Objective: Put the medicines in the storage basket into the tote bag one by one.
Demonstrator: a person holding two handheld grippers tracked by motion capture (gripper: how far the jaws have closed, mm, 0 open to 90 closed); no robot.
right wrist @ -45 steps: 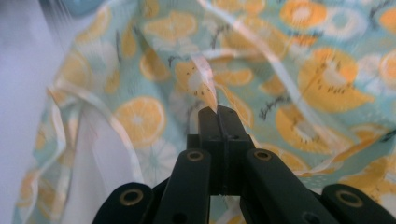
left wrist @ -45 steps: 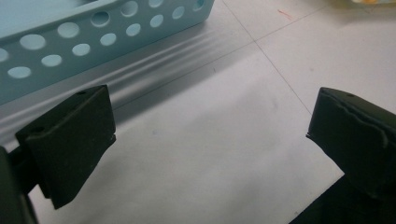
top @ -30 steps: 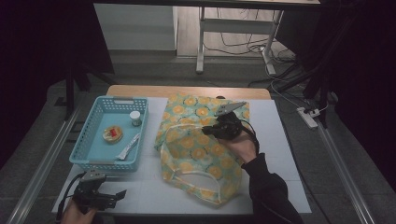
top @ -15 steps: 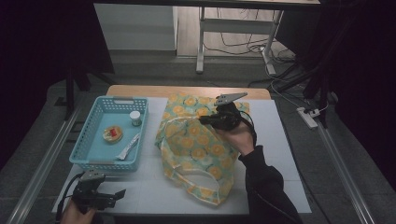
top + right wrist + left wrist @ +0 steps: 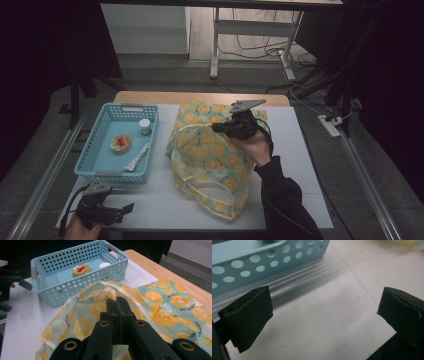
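Observation:
A fabric bag [image 5: 210,155] printed with yellow citrus slices lies spread across the middle of the white table top. My right gripper [image 5: 220,128] hovers over its far part and is shut on a fold of the bag's upper layer. In the right gripper view the jaws are pressed together on the cloth [image 5: 140,305], and the right gripper [image 5: 116,301] points toward the basket. My left gripper [image 5: 126,207] rests at the table's near left corner, open, with nothing between its fingers. In the left gripper view the left gripper [image 5: 324,305] faces bare white table.
A light blue perforated basket [image 5: 95,155] stands left of the bag. It holds a small white-lidded jar [image 5: 145,126], a round yellow tin [image 5: 121,144] and a white sachet [image 5: 137,157]. A wooden table edge [image 5: 200,97] runs along the far side. White table [image 5: 295,165] shows right of the bag.
My right gripper has shifted slightly toward the far side with the bag's upper layer, and the bag's outline has drawn in a little. The left gripper has stayed put.

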